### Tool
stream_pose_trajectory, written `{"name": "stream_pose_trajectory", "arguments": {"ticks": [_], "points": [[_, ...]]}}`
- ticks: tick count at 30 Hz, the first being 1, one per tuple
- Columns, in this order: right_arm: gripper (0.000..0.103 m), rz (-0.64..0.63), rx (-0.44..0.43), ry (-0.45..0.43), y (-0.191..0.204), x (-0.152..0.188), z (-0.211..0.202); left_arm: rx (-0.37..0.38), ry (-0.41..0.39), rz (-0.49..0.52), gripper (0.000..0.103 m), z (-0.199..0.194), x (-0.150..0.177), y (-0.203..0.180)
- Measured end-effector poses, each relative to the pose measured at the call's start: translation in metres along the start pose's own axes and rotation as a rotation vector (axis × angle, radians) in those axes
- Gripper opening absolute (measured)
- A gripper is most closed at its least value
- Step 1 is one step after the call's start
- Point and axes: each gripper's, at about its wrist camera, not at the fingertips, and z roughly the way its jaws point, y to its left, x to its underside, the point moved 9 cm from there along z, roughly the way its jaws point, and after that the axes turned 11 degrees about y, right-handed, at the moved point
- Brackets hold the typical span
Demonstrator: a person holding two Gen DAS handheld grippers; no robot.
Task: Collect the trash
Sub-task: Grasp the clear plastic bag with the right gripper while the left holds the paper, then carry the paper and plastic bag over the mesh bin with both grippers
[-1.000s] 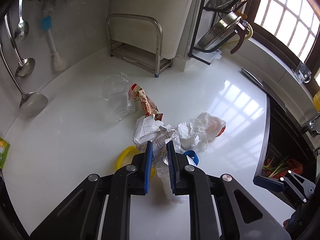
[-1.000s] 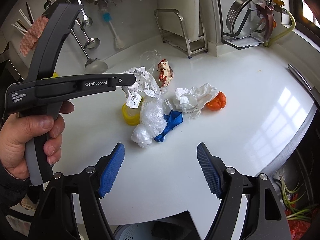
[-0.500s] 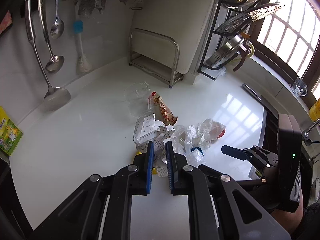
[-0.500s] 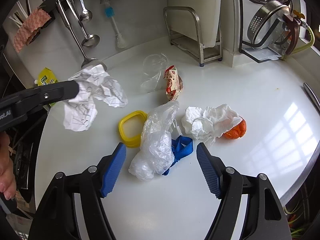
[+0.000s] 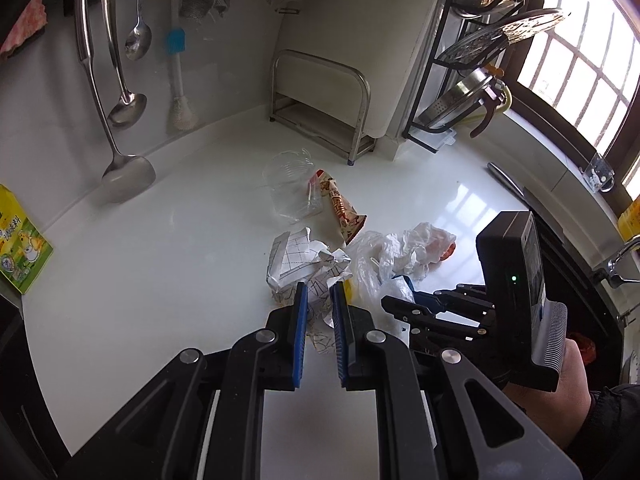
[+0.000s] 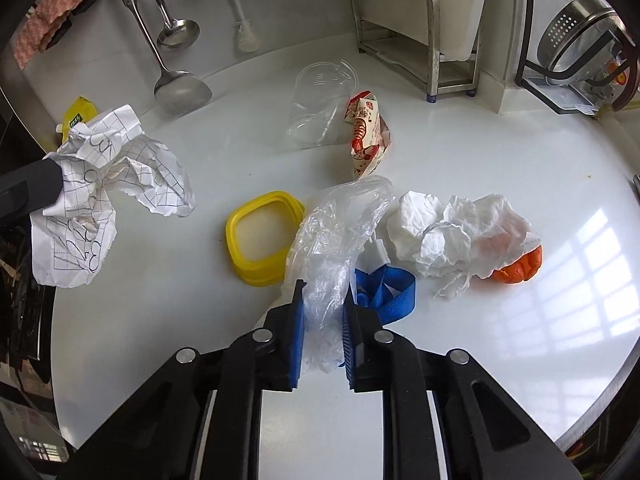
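Observation:
My left gripper point(image 5: 320, 292) is shut on a crumpled sheet of squared paper point(image 5: 304, 260) and holds it above the white counter; the paper also shows at the left of the right wrist view point(image 6: 104, 192). My right gripper point(image 6: 324, 292) is shut on a clear plastic bag point(image 6: 340, 232) lying on the counter. Around the bag lie a yellow square ring point(image 6: 260, 236), a blue strap point(image 6: 392, 288), crumpled white tissue point(image 6: 452, 232) over an orange piece point(image 6: 520, 268), a red-printed snack wrapper point(image 6: 366, 132) and a clear plastic cup point(image 6: 320, 104) on its side.
Ladles point(image 6: 176, 80) and a brush point(image 6: 240, 12) hang at the back wall. A steel rack point(image 6: 420, 40) and a pot stand point(image 6: 580, 52) stand at the back right. A green-yellow packet point(image 5: 20, 240) lies far left. The sink edge point(image 5: 560, 240) runs along the right.
My left gripper has lifted the squared paper up and away to the left. My right gripper has moved down to the plastic bag and shut on it.

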Motion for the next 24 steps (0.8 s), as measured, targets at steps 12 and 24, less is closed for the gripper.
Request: {"name": "stream_pose_trajectory", "arguments": {"ticks": [12,24], "points": [[0.009,0.017,-0.079,-0.096,0.009,0.012,-0.067,0.008,-0.038,0.004,0.012,-0.027,0.002,-0.008],[0.009,0.018,-0.087,-0.112,0.014,0.072,-0.116,0.041,-0.057,0.038,0.012,-0.06,0.032,-0.041]]}}
